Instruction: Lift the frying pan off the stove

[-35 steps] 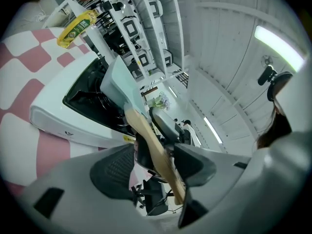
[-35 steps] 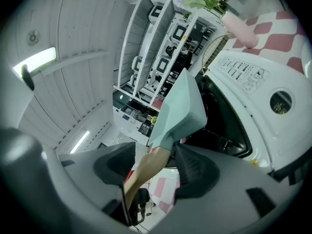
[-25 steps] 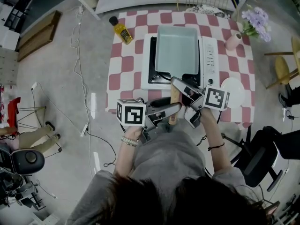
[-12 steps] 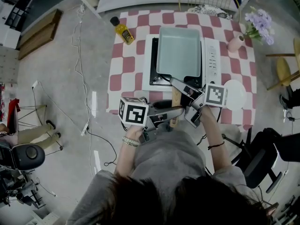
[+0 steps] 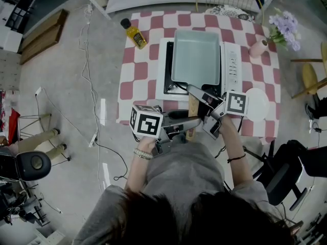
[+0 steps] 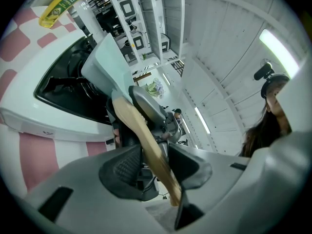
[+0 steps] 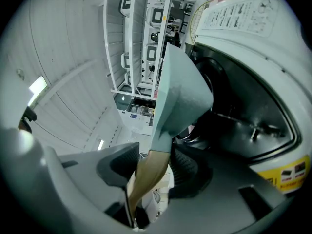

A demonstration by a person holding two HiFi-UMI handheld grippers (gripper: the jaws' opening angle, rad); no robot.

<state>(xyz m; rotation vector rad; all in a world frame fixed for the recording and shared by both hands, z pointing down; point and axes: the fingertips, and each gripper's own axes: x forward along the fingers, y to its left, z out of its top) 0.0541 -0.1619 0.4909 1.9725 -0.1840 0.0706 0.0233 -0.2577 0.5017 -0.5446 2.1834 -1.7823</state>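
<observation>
I see frying pan [image 5: 195,55] sitting on stove [image 5: 231,60], middle of checked table [image 5: 134,80]. Wooden handle [image 5: 192,106] points toward near edge. Left gripper [image 6: 152,162] grasps handle's near end. Right gripper [image 7: 155,165] grasps it farther up, beside pan. Both sets of jaws just been closing.

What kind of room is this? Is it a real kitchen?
Probably not a home kitchen: more likely a lab or studio. A stove and pan sit on one small checked table, with cables and an office chair on bare concrete floor.
</observation>
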